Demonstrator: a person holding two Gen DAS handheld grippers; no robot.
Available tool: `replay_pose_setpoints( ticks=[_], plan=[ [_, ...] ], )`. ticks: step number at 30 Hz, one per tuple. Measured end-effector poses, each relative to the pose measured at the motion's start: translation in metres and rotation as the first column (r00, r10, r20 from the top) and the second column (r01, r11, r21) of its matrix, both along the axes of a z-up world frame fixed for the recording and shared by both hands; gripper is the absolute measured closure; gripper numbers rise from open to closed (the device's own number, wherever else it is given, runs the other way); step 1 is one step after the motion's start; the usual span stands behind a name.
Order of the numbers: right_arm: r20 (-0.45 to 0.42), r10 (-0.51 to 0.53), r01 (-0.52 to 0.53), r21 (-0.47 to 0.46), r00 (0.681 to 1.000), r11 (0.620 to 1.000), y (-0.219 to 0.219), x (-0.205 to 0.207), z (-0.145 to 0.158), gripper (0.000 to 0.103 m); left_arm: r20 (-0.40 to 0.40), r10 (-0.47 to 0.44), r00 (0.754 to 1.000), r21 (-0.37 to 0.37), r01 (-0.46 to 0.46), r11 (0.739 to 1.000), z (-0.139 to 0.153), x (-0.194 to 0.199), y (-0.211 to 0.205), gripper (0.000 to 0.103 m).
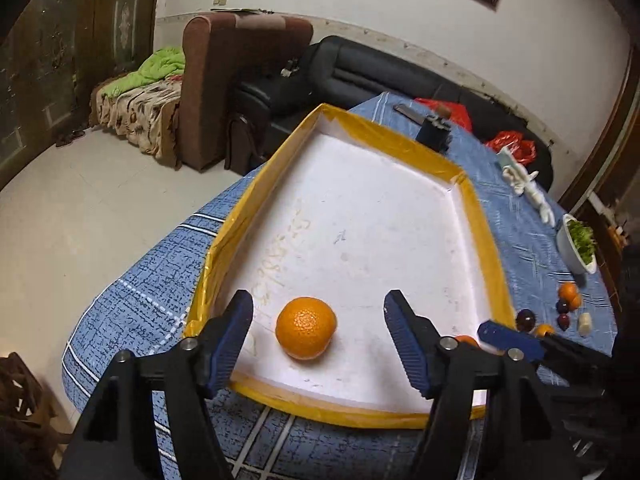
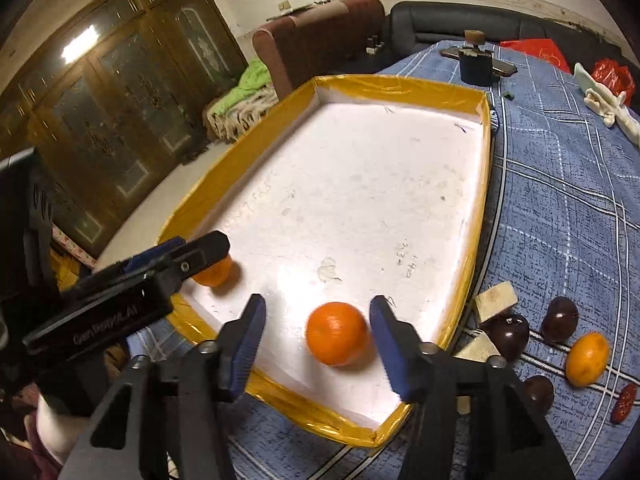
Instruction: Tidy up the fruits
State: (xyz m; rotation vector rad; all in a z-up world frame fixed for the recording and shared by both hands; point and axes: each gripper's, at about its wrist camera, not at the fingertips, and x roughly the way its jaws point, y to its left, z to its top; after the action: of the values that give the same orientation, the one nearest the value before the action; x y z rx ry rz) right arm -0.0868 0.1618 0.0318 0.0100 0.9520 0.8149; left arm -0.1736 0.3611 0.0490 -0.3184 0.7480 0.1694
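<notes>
A white tray with a yellow taped rim lies on the blue checked tablecloth. Two oranges lie in its near end. My left gripper is open with one orange resting on the tray floor between its fingers, not gripped; this orange shows partly behind the left gripper in the right wrist view. My right gripper is open around the other orange, which rests on the tray floor. More fruit lies on the cloth right of the tray: an orange, dark plums and a red date.
Pale wooden blocks lie beside the tray's right rim. A white bowl of greens, a white figurine, a dark holder with a phone and red bags stand farther back. Sofas stand beyond the table.
</notes>
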Motion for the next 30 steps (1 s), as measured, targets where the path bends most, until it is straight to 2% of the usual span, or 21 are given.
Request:
replay_pose_setpoints(
  ticks=[2, 5, 7, 9, 11, 12, 13, 15, 18, 23, 26, 28, 30],
  plan=[
    [0.028, -0.017, 0.016, 0.008, 0.999, 1.0, -0.009, 0.001, 0.01, 0.042, 0.001, 0.005, 1.0, -0.043, -0.005, 0.999, 0.007, 0.002, -0.009, 0.034],
    [0.091, -0.1, 0.099, 0.014, 0.991, 0.995, -0.031, 0.011, 0.028, 0.042, 0.018, 0.017, 1.0, -0.106, -0.015, 0.994, 0.011, -0.005, -0.003, 0.034],
    [0.126, -0.168, 0.173, -0.033, 0.978, 0.984, -0.04, 0.024, 0.032, 0.042, 0.034, 0.025, 0.999, -0.124, -0.02, 0.992, 0.013, -0.013, 0.0, 0.034],
    [0.124, -0.206, 0.216, -0.066, 0.971, 0.974, -0.045, 0.04, 0.028, 0.042, 0.041, 0.029, 0.999, -0.134, -0.023, 0.991, 0.016, -0.015, -0.001, 0.033],
    [0.086, -0.219, 0.227, -0.107, 0.972, 0.968, -0.043, 0.059, 0.015, 0.053, 0.042, 0.022, 0.999, -0.146, -0.016, 0.989, 0.017, -0.017, -0.003, 0.033],
    [0.07, -0.215, 0.223, -0.124, 0.974, 0.967, -0.041, 0.063, 0.011, 0.069, 0.042, 0.018, 0.999, -0.152, -0.011, 0.988, 0.018, -0.017, -0.004, 0.033],
    [0.038, -0.209, 0.213, -0.137, 0.977, 0.967, -0.039, 0.069, 0.004, 0.076, 0.043, 0.017, 0.999, -0.154, -0.01, 0.988, 0.019, -0.019, -0.006, 0.033],
    [-0.032, -0.179, 0.176, -0.092, 0.983, 0.98, -0.036, 0.07, -0.001, 0.088, 0.046, 0.017, 0.999, -0.15, -0.01, 0.989, 0.021, -0.02, -0.01, 0.033],
    [-0.029, -0.169, 0.165, -0.111, 0.985, 0.98, -0.028, 0.059, 0.001, 0.087, 0.046, 0.014, 0.999, -0.159, -0.007, 0.987, 0.022, -0.018, -0.017, 0.033],
    [-0.085, -0.107, 0.102, -0.061, 0.991, 0.993, -0.028, 0.043, 0.004, 0.083, 0.049, 0.0, 0.999, -0.159, 0.008, 0.987, 0.023, -0.018, -0.03, 0.033],
    [0.007, -0.12, 0.12, -0.038, 0.993, 0.992, -0.051, 0.033, 0.019, 0.078, 0.05, -0.014, 0.999, -0.151, 0.021, 0.988, 0.025, -0.02, -0.037, 0.031],
    [0.06, -0.102, 0.105, -0.054, 0.993, 0.993, -0.064, 0.022, 0.024, 0.063, 0.053, -0.015, 0.998, -0.15, 0.023, 0.988, 0.026, -0.02, -0.042, 0.031],
    [0.092, -0.076, 0.084, -0.087, 0.993, 0.993, -0.071, 0.011, 0.021, 0.057, 0.058, -0.022, 0.998, -0.161, 0.031, 0.987, 0.027, -0.019, -0.048, 0.03]
  ],
)
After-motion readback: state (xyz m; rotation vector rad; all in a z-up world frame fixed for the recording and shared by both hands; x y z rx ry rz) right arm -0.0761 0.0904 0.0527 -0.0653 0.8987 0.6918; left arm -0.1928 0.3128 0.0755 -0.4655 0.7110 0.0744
